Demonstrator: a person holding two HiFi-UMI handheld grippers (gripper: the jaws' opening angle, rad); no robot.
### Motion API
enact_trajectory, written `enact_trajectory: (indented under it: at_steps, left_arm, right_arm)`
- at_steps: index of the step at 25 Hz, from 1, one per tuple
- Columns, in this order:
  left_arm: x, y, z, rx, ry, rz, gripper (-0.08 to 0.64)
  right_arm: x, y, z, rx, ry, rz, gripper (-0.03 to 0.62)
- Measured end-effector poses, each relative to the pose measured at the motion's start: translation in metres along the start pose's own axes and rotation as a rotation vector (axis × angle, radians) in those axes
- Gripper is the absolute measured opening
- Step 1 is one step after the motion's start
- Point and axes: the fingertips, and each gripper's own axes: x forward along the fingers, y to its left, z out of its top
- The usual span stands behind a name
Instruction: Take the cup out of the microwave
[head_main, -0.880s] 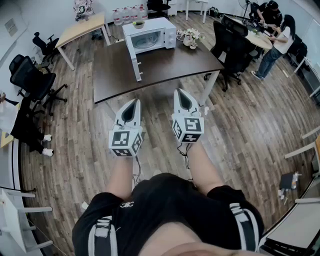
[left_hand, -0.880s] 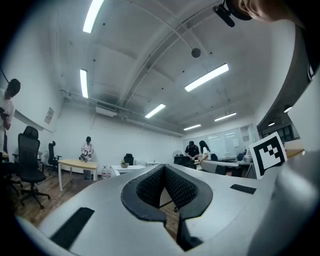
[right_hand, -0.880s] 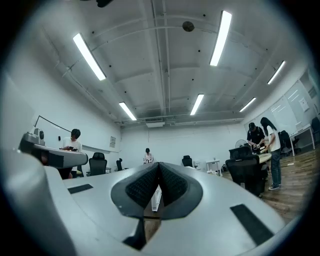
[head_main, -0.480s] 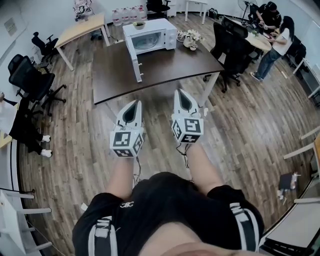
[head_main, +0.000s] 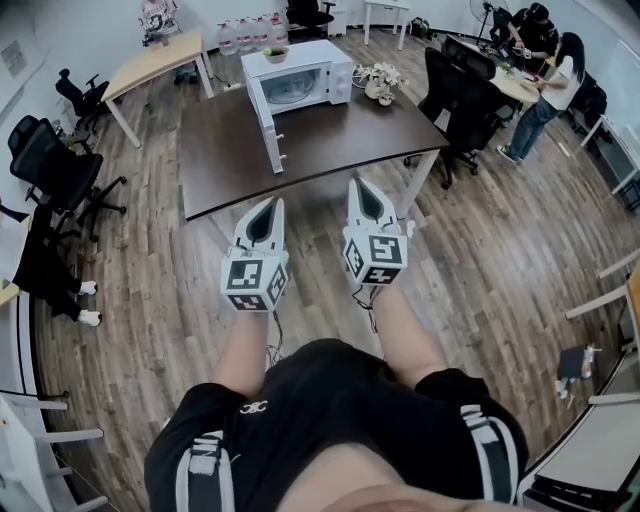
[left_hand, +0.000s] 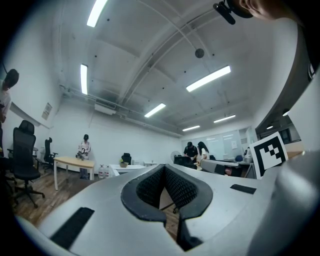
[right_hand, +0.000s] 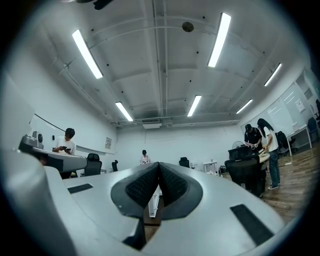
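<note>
Left hand-held gripper (head_main: 273, 205) and right hand-held gripper (head_main: 358, 184) pressed together, empty; should approach the open microwave (head_main: 300, 72) squarely, then spread one.

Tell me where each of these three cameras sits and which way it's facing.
Head view: on the person's head, facing steeply down at the dark table and open microwave; shows torso, forearms, left hand-held gripper and right hand-held gripper.
Left gripper view: on the left hand-held gripper, facing about level across the office; shows its shut jaws.
Right gripper view: on the right hand-held gripper, facing likewise; shows its shut jaws.
Shared: all three show the two people at a desk.
</note>
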Motion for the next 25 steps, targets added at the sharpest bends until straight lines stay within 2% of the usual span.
enact_trajectory:
  at_steps: [7,14,19,25]
  left_arm:
    - [0.025,0.035,-0.008,-0.015,0.005,-0.023,-0.002]
    - [0.065,0.055,-0.021,0.0,-0.001,-0.029,-0.002]
    - [0.114,0.074,-0.036,0.004,-0.003,-0.021,-0.002]
    - [0.214,0.099,-0.055,0.008,0.019,-0.004,-0.002]
  right_arm:
    - [0.035,0.009,-0.017,0.028,0.02,-0.017,0.0]
    - [0.076,-0.008,-0.035,0.029,0.017,-0.023,0.0]
    - [0.126,-0.032,-0.056,0.024,0.013,-0.007,0.0]
    - [0.22,-0.076,-0.08,0.035,0.034,0.02,0.0]
